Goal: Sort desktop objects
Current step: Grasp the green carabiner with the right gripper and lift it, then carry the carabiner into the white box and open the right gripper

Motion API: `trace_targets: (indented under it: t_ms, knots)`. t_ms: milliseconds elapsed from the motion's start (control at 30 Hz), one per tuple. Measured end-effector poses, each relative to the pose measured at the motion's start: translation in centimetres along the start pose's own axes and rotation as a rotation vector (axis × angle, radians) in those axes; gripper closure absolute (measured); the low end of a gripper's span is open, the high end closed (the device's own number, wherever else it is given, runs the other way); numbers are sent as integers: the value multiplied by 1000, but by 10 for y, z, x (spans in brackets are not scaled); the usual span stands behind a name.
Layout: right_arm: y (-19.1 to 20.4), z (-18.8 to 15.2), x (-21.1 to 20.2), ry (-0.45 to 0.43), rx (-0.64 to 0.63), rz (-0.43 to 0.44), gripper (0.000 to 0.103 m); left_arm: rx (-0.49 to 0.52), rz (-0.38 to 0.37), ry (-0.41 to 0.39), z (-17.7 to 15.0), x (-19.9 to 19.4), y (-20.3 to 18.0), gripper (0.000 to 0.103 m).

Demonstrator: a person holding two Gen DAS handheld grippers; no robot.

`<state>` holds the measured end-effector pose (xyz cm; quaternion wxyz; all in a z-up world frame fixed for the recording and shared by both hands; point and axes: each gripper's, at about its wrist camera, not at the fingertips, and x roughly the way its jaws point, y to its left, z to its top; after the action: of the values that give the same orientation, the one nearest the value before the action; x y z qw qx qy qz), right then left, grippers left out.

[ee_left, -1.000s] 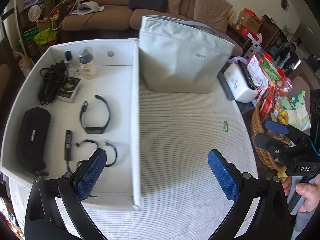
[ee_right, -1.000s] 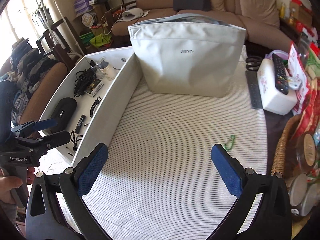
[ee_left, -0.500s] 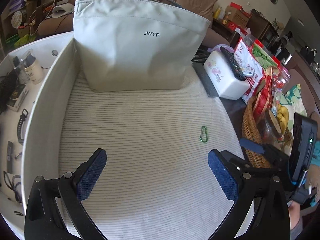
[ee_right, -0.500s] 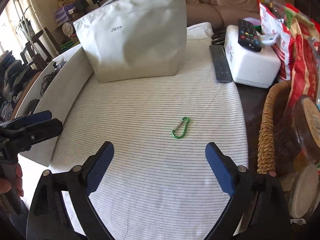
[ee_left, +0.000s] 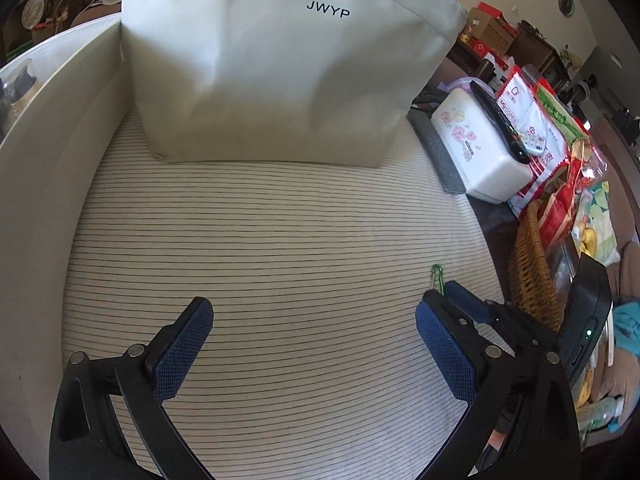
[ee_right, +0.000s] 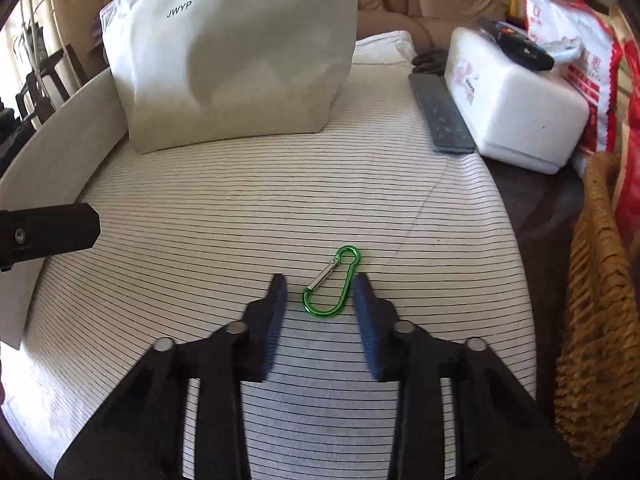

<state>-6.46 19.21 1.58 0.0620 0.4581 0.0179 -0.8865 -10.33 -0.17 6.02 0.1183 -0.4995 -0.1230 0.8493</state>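
So the right gripper (ee_right: 318, 300) is parked low over the striped cloth (ee_right: 256, 208) on the table, jaws parted but narrowed, one pad on each side of the green carabiner (ee_right: 331, 281). Nothing is pinched yet; that straddle looks set up for a squeeze across the clip's narrow width. The left gripper (ee_left: 314, 344) is held wide open and empty, probably just kept out of the way. The carabiner itself is a small glossy green loop with a silver gate, lying flat, well apart from the JWYP bag (ee_right: 232, 52) and the white box (ee_right: 508, 108).
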Motion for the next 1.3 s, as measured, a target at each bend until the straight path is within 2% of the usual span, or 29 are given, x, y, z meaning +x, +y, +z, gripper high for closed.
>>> trace_targets:
  t_ms: [167,233,400,500,600,667,700,733,767,800,833,867,1100,1300]
  knots:
    - [4,-9,-13,-14,-38,15,80,-5,-52,23,-4,3,-5,0]
    - [6,-9,-26,-44,-47,33,80,-14,-98,40,-6,3,-7,0]
    - [26,0,-73,-111,-99,130,80,-137,-351,93,-6,-6,-1,0]
    - [46,10,-97,-142,-132,187,80,-162,-431,84,0,-24,4,3]
    - [72,19,-120,-172,-163,235,80,-178,-472,73,4,-47,12,14]
    - [90,24,-133,-187,-178,259,80,-200,-501,61,5,-63,23,36]
    - [99,26,-138,-193,-187,265,80,-211,-517,56,5,-71,28,41]
    - [108,29,-141,-195,-194,273,80,-219,-535,53,5,-78,33,53]
    - [116,31,-144,-196,-196,287,80,-222,-543,51,4,-85,38,69]
    - [124,34,-146,-194,-197,299,80,-223,-543,42,3,-93,43,75]
    - [132,36,-148,-192,-200,311,80,-224,-539,27,3,-102,48,86]
    - [141,37,-150,-192,-204,322,80,-227,-540,18,3,-110,53,90]
    - [205,54,-163,-209,-255,355,80,-287,-564,-42,9,-154,110,94]
    - [274,87,-149,-205,-293,410,80,-332,-524,-89,27,-184,182,94]
